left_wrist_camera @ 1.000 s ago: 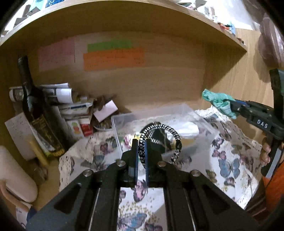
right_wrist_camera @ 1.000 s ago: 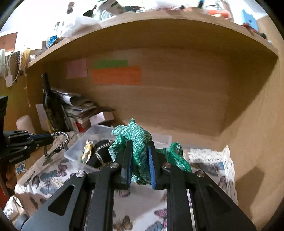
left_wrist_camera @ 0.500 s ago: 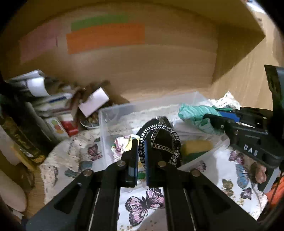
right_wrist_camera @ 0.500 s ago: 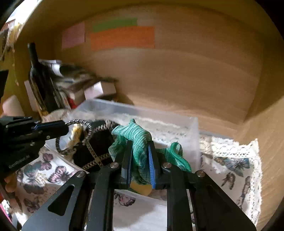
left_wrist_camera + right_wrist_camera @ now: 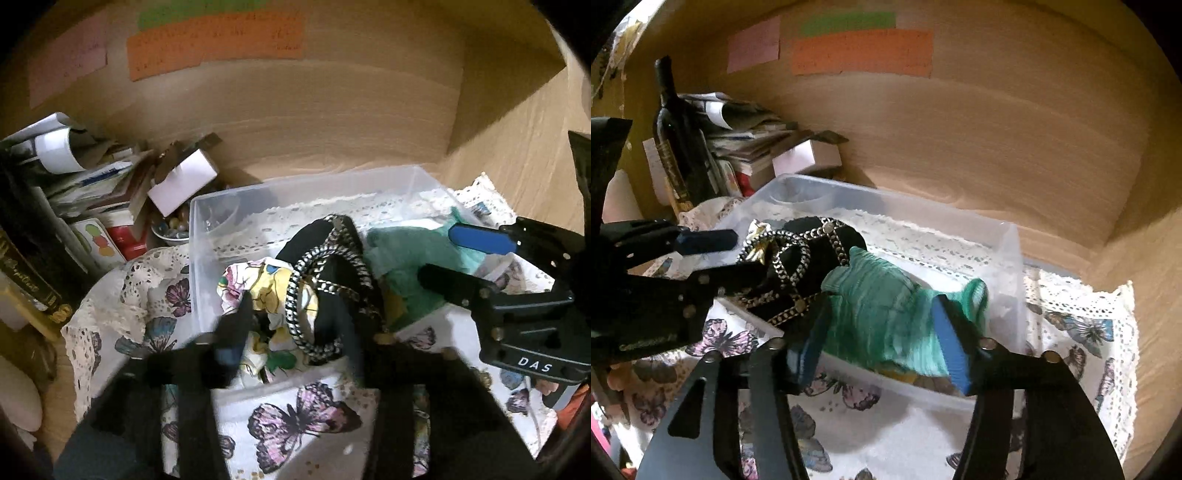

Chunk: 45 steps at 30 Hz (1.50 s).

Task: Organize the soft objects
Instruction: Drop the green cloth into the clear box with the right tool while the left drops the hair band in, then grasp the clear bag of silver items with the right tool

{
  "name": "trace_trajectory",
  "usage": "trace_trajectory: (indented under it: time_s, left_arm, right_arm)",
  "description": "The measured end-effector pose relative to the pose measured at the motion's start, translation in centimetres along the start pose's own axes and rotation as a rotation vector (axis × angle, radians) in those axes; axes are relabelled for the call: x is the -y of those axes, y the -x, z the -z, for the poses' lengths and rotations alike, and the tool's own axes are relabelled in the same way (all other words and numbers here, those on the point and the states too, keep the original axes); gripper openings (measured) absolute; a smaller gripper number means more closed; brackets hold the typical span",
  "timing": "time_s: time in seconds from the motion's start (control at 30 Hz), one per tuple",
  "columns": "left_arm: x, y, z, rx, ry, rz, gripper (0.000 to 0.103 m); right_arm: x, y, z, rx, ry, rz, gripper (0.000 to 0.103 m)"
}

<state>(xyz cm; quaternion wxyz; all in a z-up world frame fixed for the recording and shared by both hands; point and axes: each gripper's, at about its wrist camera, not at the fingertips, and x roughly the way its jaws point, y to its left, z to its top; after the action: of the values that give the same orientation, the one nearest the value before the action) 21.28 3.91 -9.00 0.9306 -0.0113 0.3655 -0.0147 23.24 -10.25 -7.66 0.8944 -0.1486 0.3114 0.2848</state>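
Observation:
A clear plastic box [image 5: 229,206] [image 5: 1012,258] stands on a butterfly cloth. In it lie a black item with silver chains [image 5: 332,266] [image 5: 812,243], a floral cloth [image 5: 251,284] and a green knit cloth [image 5: 886,314] [image 5: 399,258]. My left gripper [image 5: 299,314] is open over the box, a black-and-white braided loop [image 5: 299,317] lying between its fingers. My right gripper [image 5: 882,343] is open, its blue pads either side of the green cloth, which rests in the box.
A dark bottle [image 5: 672,129], stacked papers and boxes [image 5: 92,184] and a small bowl [image 5: 170,232] crowd the left back corner. Wooden walls close the back and right. The lace-edged butterfly cloth [image 5: 1082,332] covers the shelf floor.
Both grippers have opened over the box. The braided loop and the green cloth, held before, now lie released in the box.

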Motion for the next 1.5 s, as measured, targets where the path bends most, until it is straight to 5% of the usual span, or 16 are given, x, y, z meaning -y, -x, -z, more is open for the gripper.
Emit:
trace_trajectory:
  time_s: [0.13,0.37,0.6,0.87,0.97,1.0,1.13,1.5]
  left_arm:
    - [0.1,1.9,0.1,0.028,-0.009,0.001,0.065]
    - [-0.1,7.0,1.4,0.1,-0.008,-0.001,0.1]
    - [-0.5,11.4,5.3,0.155,-0.014,-0.055,0.101]
    - [-1.4,12.1,8.6,0.106,0.029,-0.053,0.101]
    - [-1.1,12.0,9.5,0.098,0.015,-0.064,0.101]
    - [-0.9,12.1,9.8,0.1,0.008,-0.069,0.101]
    - [-0.3,12.3,10.5,0.12,-0.024,-0.084,0.101]
    - [0.2,13.4,9.0,0.225,-0.023,-0.06,0.102]
  right_arm:
    - [0.3,2.7,0.4,0.05,-0.025,-0.005,0.072]
    - [-0.4,8.2,2.0,0.134,-0.037,-0.056,0.084]
    - [-3.0,9.7,5.7,0.098,-0.019,-0.128,0.084]
    - [-6.0,6.6,11.2,-0.08,-0.038,-0.243,0.084]
    - [-6.7,5.4,12.4,-0.137,-0.039,-0.274,0.075]
    - [-7.0,5.0,12.6,-0.151,-0.03,-0.274,0.061]
    - [-7.1,5.7,12.2,-0.119,-0.003,-0.262,0.033]
    - [-3.4,8.4,6.3,0.062,-0.036,-0.107,0.029]
